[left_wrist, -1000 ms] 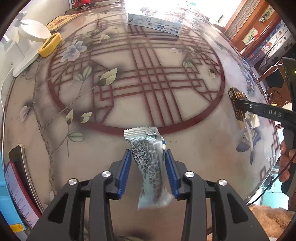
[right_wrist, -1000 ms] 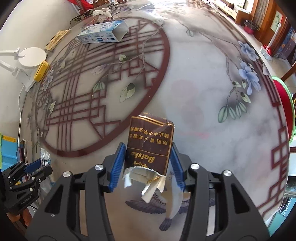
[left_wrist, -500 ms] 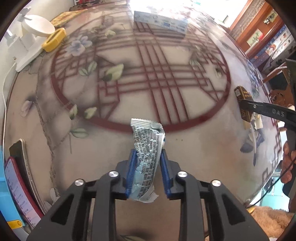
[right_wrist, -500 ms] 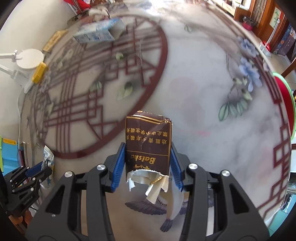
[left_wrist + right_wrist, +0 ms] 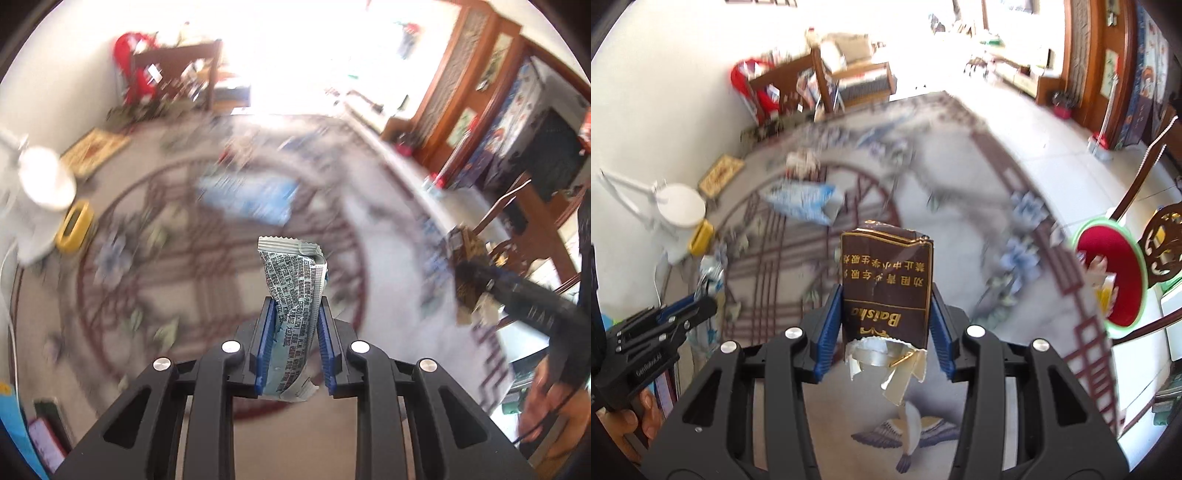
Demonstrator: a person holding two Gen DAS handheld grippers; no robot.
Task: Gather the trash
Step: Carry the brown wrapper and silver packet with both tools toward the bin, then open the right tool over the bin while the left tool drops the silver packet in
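Two pieces already lifted off table: left gripper clenched on silver wrapper, right gripper on brown cigarette pack. Still lying there: blue carton. No bin visible.

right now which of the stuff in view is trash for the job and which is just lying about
Trash for the job:
- silver wrapper, clamped in the left gripper
- brown cigarette pack, clamped in the right gripper
- blue carton, lying on the table, probably trash

Just lying about:
- white lamp
- yellow tape roll
- red plate
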